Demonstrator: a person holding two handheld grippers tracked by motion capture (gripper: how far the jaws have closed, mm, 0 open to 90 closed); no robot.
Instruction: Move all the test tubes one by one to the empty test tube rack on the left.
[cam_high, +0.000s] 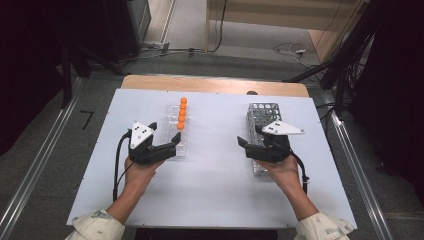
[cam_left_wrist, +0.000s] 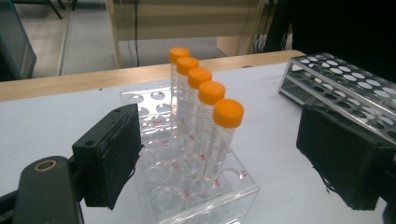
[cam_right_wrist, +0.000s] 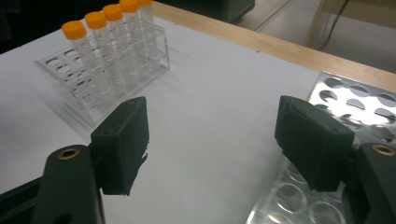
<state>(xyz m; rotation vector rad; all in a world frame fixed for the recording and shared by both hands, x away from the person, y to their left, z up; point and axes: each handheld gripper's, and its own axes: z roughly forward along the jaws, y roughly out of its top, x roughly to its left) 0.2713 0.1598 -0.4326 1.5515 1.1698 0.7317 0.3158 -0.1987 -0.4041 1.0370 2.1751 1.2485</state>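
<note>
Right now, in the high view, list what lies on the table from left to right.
left gripper → clear rack with five orange-capped tubes → bare white tabletop → right gripper → metal rack

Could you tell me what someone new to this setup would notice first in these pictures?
The row of five orange-capped tubes stands out, upright in a clear rack left of centre on the white table. Right of centre lies a perforated metal rack. The left gripper and right gripper, both open, flank the middle.
</note>
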